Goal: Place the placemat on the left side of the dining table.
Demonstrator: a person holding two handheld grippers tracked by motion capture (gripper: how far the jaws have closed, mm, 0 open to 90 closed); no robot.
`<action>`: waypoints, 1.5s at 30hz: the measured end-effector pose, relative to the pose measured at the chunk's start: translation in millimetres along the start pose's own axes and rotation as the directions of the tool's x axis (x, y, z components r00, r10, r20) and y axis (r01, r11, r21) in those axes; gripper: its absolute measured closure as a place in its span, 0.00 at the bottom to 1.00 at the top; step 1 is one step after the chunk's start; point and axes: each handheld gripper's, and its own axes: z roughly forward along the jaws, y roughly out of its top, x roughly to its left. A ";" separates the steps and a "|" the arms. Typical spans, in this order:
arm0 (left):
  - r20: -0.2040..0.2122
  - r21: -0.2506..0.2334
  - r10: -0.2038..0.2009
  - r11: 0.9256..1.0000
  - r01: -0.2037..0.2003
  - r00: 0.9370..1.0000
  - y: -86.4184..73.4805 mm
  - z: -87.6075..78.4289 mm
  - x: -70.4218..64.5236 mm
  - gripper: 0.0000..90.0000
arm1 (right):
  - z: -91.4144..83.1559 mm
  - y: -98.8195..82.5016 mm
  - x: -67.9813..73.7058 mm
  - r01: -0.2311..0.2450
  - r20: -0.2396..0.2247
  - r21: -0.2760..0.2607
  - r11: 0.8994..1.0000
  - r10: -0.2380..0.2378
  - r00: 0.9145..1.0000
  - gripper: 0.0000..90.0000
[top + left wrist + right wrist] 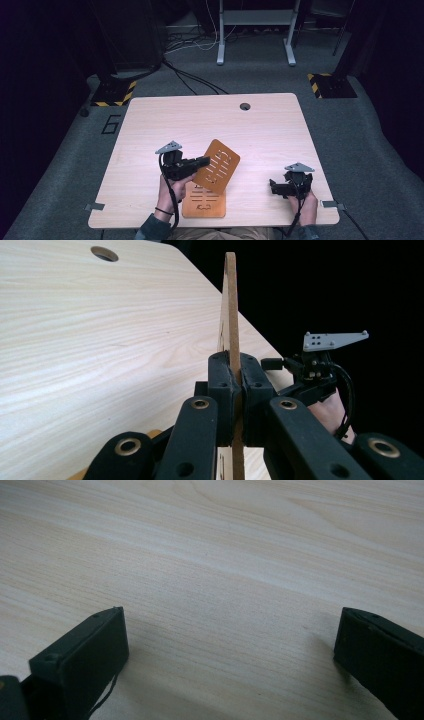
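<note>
Fibreboard panel (217, 166), slotted, is being clamped tight by the left gripper (202, 162) and tilting above a second panel (204, 201) lying flat on the table (260, 130), perhaps touching it; the right gripper (272, 187) is resting wide open, empty.

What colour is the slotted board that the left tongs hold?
Orange-brown; the slotted board shows best in the high view.

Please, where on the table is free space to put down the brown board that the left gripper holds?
The far half of the table is bare up to the round hole. The strip between the lifted board and the right gripper is also free. Near the front edge it is crowded: a second board lies there, beside the left gripper.
</note>
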 end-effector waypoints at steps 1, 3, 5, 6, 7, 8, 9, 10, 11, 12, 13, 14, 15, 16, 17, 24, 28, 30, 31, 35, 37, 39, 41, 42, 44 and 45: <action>-0.003 0.000 0.008 1.000 -0.008 1.000 1.6 -2.5 1.5 0.95 | 0.0 0.0 -0.1 0.002 0.001 0.000 1.000 -0.002 1.000 0.00; -0.010 -0.008 0.006 1.000 -0.006 1.000 3.6 -6.2 3.2 0.95 | 0.0 0.0 -0.1 0.002 0.004 0.001 1.000 -0.002 1.000 0.00; -0.017 -0.013 0.000 1.000 0.000 1.000 5.0 -9.3 4.7 0.95 | 0.0 0.0 0.0 0.002 0.004 0.001 1.000 -0.002 1.000 0.00; -0.023 -0.019 0.002 1.000 -0.003 1.000 6.1 -11.3 6.4 0.95 | 0.0 0.1 0.0 0.002 0.003 0.001 1.000 -0.002 1.000 0.00; -0.025 -0.019 -0.003 1.000 0.002 1.000 6.6 -12.5 6.9 0.95 | 0.1 0.1 0.0 0.002 0.004 0.001 1.000 -0.002 1.000 0.00; -0.031 -0.022 -0.001 1.000 0.001 1.000 7.3 -14.0 8.0 0.95 | 0.2 0.2 0.0 0.002 0.004 0.001 1.000 -0.002 1.000 0.00; -0.036 -0.024 -0.002 1.000 0.001 0.999 8.1 -15.7 8.9 0.95 | 0.2 0.2 0.0 0.002 0.004 0.001 1.000 -0.002 1.000 0.00; -0.043 -0.027 0.001 1.000 -0.002 0.999 9.8 -19.1 11.2 0.95 | 0.2 0.2 -0.1 0.003 0.004 0.001 1.000 -0.003 1.000 0.00; -0.043 -0.027 0.001 1.000 -0.002 0.999 9.8 -19.1 11.2 0.95 | 0.2 0.2 -0.1 0.003 0.004 0.001 1.000 -0.003 1.000 0.00; -0.048 -0.033 0.000 0.999 -0.002 0.999 10.3 -21.0 12.5 0.95 | 0.3 0.2 -0.1 0.003 0.004 0.001 1.000 -0.003 1.000 0.00; -0.054 -0.038 -0.003 0.999 0.001 0.999 10.6 -23.5 14.4 0.95 | 0.3 0.3 -0.1 0.003 0.004 0.001 1.000 -0.003 1.000 0.00; -0.058 -0.042 -0.007 0.999 0.005 0.998 10.7 -25.1 15.6 0.95 | 0.3 0.3 -0.1 0.003 0.004 0.001 1.000 -0.003 1.000 0.00; -0.060 -0.043 -0.007 0.999 0.004 0.998 10.8 -27.4 17.5 0.95 | 0.3 0.3 -0.1 0.003 0.004 0.001 1.000 -0.003 1.000 0.00; -0.064 -0.047 -0.011 0.999 0.008 0.998 10.9 -29.5 19.3 0.95 | 0.3 0.3 -0.1 0.003 0.004 0.001 1.000 -0.003 1.000 0.00; -0.069 -0.050 -0.014 0.999 0.010 0.997 10.8 -31.6 21.0 0.95 | 0.3 0.3 -0.1 0.003 0.004 0.001 1.000 -0.003 1.000 0.00; -0.102 -0.079 -0.036 0.997 0.028 0.994 10.9 -45.1 33.4 0.95 | 0.4 0.4 0.1 0.001 0.005 0.001 1.000 -0.001 1.000 0.00; -0.119 -0.092 -0.058 0.995 0.048 0.991 9.4 -50.8 40.1 0.95 | 0.4 0.4 0.1 0.001 0.005 0.001 1.000 -0.001 1.000 0.00; -0.126 -0.094 -0.067 0.994 0.055 0.990 9.0 -53.4 42.7 0.95 | 0.4 0.4 0.1 0.001 0.005 0.001 1.000 -0.001 1.000 0.00; -0.131 -0.095 -0.070 0.994 0.058 0.989 9.1 -55.2 44.3 0.95 | 0.4 0.4 0.2 0.001 0.005 0.002 1.000 -0.001 1.000 0.00; -0.146 -0.109 -0.083 0.992 0.068 0.986 10.4 -61.2 50.1 0.95 | 0.4 0.5 0.2 0.001 0.005 0.001 1.000 -0.001 1.000 0.00; -0.155 -0.112 -0.084 0.991 0.067 0.984 11.3 -64.1 52.6 0.95 | 0.4 0.5 0.2 0.000 0.005 0.001 1.000 0.000 1.000 0.00; -0.163 -0.117 -0.089 0.991 0.070 0.983 12.6 -66.6 54.4 0.95 | 0.4 0.4 0.2 0.001 0.005 0.001 1.000 -0.001 1.000 0.00; -0.172 -0.119 -0.086 0.991 0.066 0.981 13.9 -69.5 57.4 0.95 | 0.4 0.5 0.2 0.001 0.005 0.001 1.000 -0.001 1.000 0.00; -0.179 -0.124 -0.091 0.990 0.069 0.980 14.7 -71.4 59.1 0.95 | 0.4 0.4 0.2 0.000 0.005 0.001 1.000 0.000 1.000 0.00; -0.189 -0.133 -0.095 0.989 0.071 0.977 15.9 -74.8 62.3 0.95 | 0.4 0.4 0.2 0.000 0.005 0.001 1.000 -0.001 1.000 0.00; -0.193 -0.138 -0.096 0.988 0.070 0.976 16.5 -76.2 63.8 0.95 | 0.4 0.4 0.3 0.000 0.005 0.001 1.000 0.000 1.000 0.00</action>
